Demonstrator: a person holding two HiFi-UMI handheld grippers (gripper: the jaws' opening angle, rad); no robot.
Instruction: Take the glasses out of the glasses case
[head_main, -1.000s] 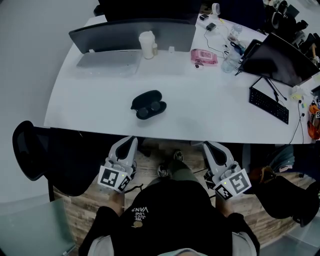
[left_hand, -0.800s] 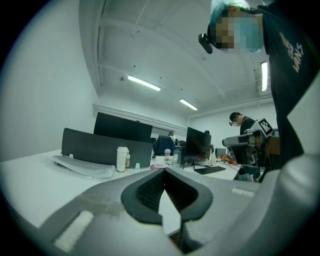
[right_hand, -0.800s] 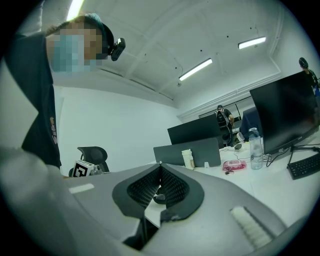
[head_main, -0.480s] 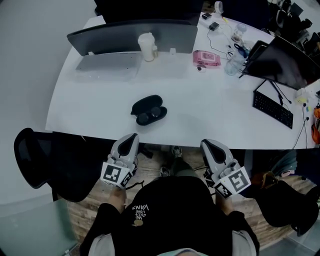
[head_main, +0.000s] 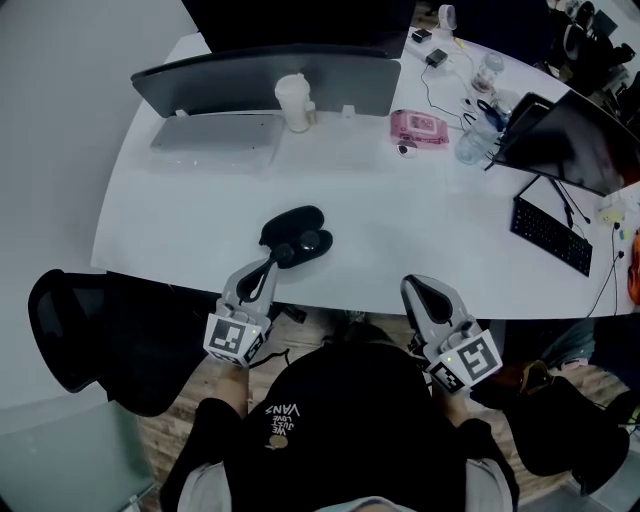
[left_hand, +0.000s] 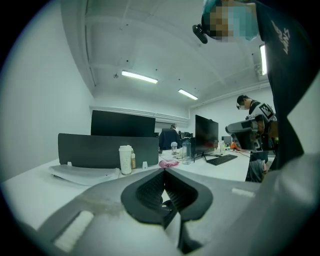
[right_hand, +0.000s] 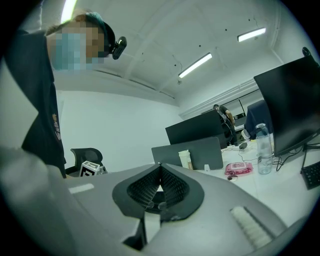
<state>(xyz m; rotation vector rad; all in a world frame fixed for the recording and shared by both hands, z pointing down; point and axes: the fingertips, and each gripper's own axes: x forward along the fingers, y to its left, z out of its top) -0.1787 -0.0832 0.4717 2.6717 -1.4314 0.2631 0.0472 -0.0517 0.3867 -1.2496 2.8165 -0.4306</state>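
Observation:
A black glasses case (head_main: 292, 222) lies open on the white table (head_main: 180, 225), near its front edge, with dark glasses (head_main: 308, 243) showing in its lower half. My left gripper (head_main: 270, 266) is shut and empty, its tip over the table edge just at the case's front-left side; I cannot tell whether it touches. In the left gripper view the left gripper (left_hand: 164, 170) has its jaws closed together and points level across the table. My right gripper (head_main: 416, 288) is shut too, empty, at the table's front edge well right of the case; the right gripper (right_hand: 160, 165) looks along the table.
At the back stand a grey monitor (head_main: 270, 82), a white cup (head_main: 293, 100), a pink pack (head_main: 418, 127) and a water bottle (head_main: 474, 143). A black keyboard (head_main: 548, 236) and a dark screen (head_main: 575, 140) lie at the right. A black chair (head_main: 70, 320) stands at the left.
Both grippers have moved forward from below the table edge. The left tip now reaches the case; the right tip is at the table's rim. Both stay shut.

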